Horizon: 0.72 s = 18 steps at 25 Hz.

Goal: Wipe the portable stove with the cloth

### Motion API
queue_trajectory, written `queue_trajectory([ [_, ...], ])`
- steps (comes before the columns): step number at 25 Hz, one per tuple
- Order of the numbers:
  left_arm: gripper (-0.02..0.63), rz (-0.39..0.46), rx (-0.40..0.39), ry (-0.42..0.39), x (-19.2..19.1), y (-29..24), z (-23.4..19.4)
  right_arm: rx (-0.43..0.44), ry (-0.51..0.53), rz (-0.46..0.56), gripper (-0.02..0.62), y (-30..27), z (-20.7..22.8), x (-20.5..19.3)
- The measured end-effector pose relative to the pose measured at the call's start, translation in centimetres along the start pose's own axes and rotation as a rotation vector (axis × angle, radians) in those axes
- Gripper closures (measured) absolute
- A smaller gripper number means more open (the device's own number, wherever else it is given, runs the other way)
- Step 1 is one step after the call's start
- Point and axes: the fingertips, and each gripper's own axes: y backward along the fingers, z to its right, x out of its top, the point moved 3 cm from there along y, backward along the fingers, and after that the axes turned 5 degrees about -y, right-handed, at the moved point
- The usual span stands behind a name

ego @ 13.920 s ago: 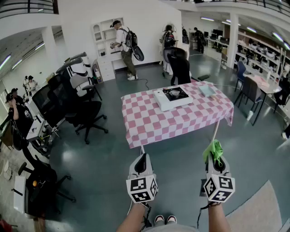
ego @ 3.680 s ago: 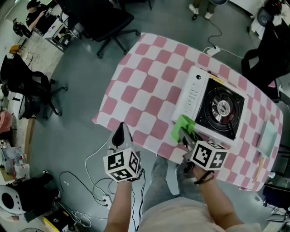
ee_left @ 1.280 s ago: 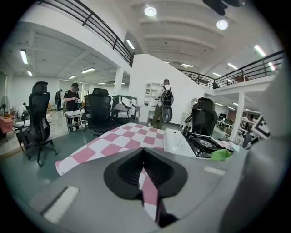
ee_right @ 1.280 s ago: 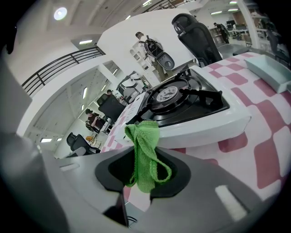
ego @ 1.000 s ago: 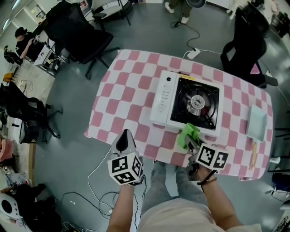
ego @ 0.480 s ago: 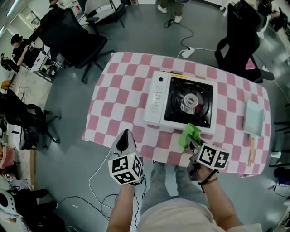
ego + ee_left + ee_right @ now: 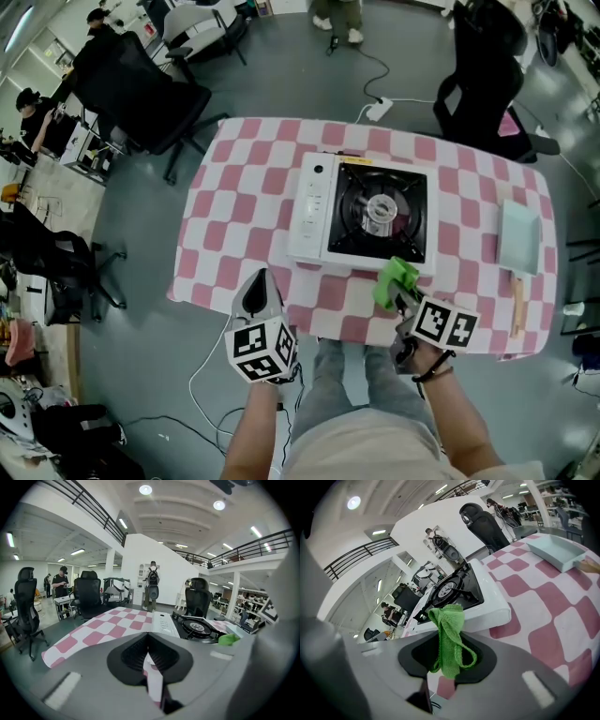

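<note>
Right gripper point(image 7: 401, 298) is clamped on the green cloth point(image 7: 395, 278), and its own view shows it plainly: the cloth is pinched between the jaws, a bunched fold standing above them and a loop dangling below. From the head view that bunch sits right at the near right corner of the portable stove point(image 7: 361, 214) (touching the white casing or just shy of it, I cannot tell). The stove itself lies around the middle of the table point(image 7: 234, 216), which is spread with a pink-and-white check cover; its white control strip faces the table's left edge and its black burner top faces the right edge. Over on the other side, the left gripper point(image 7: 259, 284) is held at the table's near edge, toward the near left corner, well apart from the stove. Its jaws are drawn together with nothing in them, only a sliver of check cover showing through the slit. A pale blue tray point(image 7: 518, 236) rests near the table's right edge. Black office chairs stand off the table's far side, one point(image 7: 141, 89) by the far left corner, another point(image 7: 483, 80) by the far right.
</note>
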Motion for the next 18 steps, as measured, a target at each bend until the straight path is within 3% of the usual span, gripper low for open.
queue_trajectory([
  [18,0.606,0.019,-0.075,-0.044,1.8,-2.0,4.6,-0.058,-0.063,0.060,0.495,3.6,4.8,2.0],
])
